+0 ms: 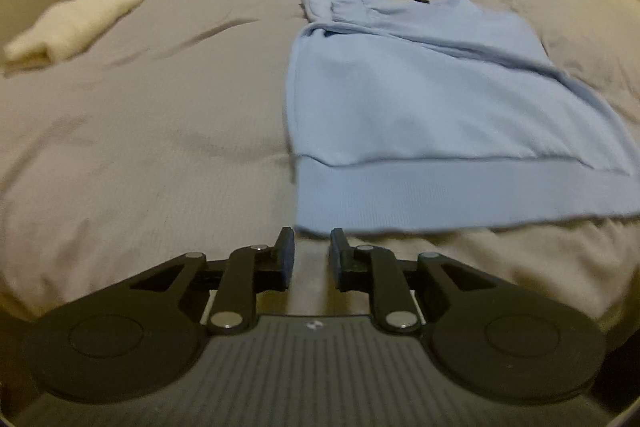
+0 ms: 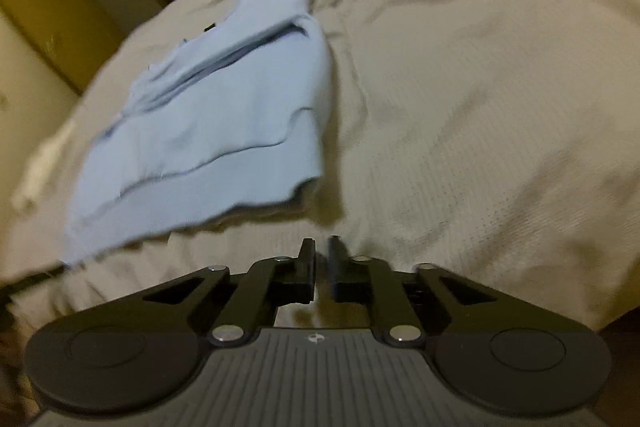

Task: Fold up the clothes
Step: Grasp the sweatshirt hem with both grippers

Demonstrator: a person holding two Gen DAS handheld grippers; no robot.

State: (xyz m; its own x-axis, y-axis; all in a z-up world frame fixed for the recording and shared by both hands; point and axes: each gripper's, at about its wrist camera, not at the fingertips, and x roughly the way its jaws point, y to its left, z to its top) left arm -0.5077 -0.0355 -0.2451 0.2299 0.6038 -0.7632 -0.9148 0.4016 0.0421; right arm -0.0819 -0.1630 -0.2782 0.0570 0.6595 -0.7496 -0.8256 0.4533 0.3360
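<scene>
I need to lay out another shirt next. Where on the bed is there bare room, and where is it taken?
The widest bare bedspread lies between the white folded cloth at the far left and the light blue sweatshirt. Another bare stretch runs to the right of the sweatshirt in the right wrist view. The middle, under the sweatshirt, is taken, and only a narrow strip remains along the near edge.

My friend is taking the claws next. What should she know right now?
Left claw: open a little, holding nothing, near the hem corner of the blue sweater.
Right claw: open a little, holding nothing, near the other hem corner.
The sweater lies on the bed, sides and sleeves already folded in.
A white cloth lies apart at the far left.
Left to do: probably fold the hem up toward the collar.
</scene>
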